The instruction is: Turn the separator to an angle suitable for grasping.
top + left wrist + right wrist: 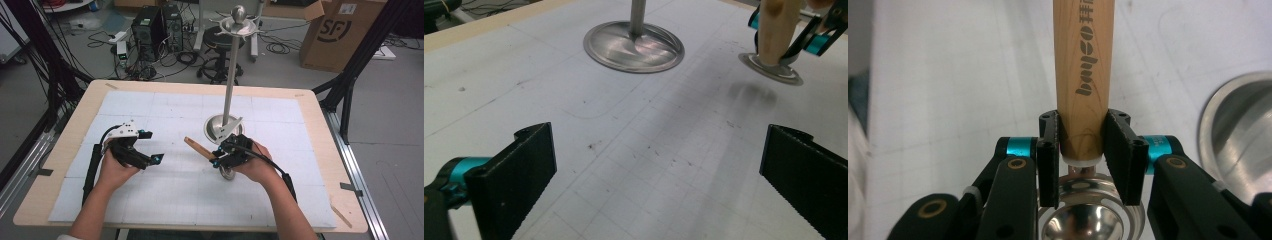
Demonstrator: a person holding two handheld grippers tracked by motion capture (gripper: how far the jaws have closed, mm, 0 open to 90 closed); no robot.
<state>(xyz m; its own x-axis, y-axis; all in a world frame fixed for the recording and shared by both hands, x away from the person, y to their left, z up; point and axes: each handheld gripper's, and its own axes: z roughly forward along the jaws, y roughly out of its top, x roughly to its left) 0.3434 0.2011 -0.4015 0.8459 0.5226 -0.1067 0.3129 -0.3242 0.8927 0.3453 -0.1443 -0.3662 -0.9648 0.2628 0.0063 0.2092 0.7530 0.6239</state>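
Note:
A ladle with a wooden handle (197, 147) and a shiny metal bowl (228, 173) is in my right gripper (216, 156), a little in front of the stand. In the right gripper view the jaws are shut on the handle (1083, 65) just above the bowl (1083, 225), with both pads pressed against the wood. My left gripper (151, 146) is at the left of the mat, pointing toward the ladle. It is open (659, 175) with nothing between its jaws. The left gripper view also shows the handle (776, 30) held at the upper right.
A metal stand rises from a round base (222, 127) at the mat's middle. Its tall pole (231, 85) is topped by hooks and a ball (239, 15). The white gridded mat (150, 195) covers a wooden table. A thin stick (342, 216) lies at the front right corner.

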